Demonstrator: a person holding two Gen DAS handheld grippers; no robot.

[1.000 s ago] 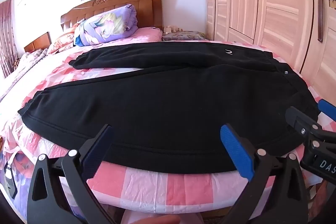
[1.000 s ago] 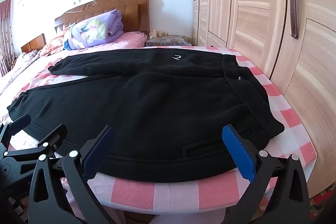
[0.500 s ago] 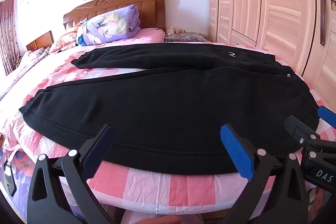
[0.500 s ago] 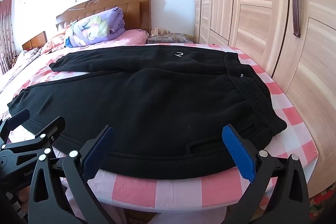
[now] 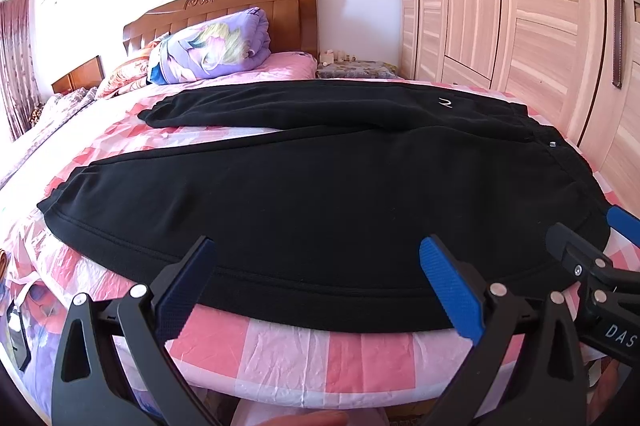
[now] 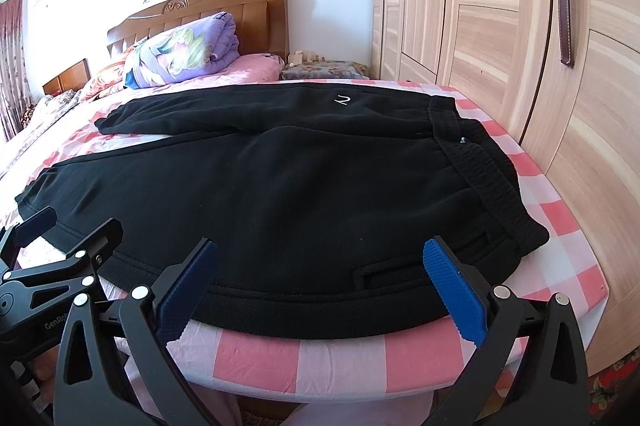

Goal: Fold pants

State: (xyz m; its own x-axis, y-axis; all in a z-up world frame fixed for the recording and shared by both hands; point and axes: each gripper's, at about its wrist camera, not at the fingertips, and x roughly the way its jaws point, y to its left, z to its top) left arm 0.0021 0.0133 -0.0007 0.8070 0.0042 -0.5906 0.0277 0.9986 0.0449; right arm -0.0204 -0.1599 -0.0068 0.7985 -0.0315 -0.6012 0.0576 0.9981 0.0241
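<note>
Pants (image 5: 320,194) lie flat across the pink checked bed (image 5: 288,354); the left gripper (image 5: 316,290) hovers at their near hem, jaws wide. From the right wrist, the right gripper (image 6: 320,286) hovers likewise near the waistband (image 6: 484,178), jaws wide, holding nothing.

This is a bedroom in someone's home. A double bed (image 5: 288,342) fills most of the room, made up with a pink-and-white checked sheet, its carved wooden headboard (image 5: 224,10) standing at about 11 o'clock against a plain white wall. A rolled purple quilt (image 5: 212,46) with a cartoon print rests at the head of the bed. From 1 to 3 o'clock runs a tall pale-wood wardrobe (image 6: 500,26) with long dark handles. Between wardrobe and headboard sits a low bedside table (image 6: 320,70). A patterned curtain (image 5: 16,66) hangs at 9 o'clock.
</note>
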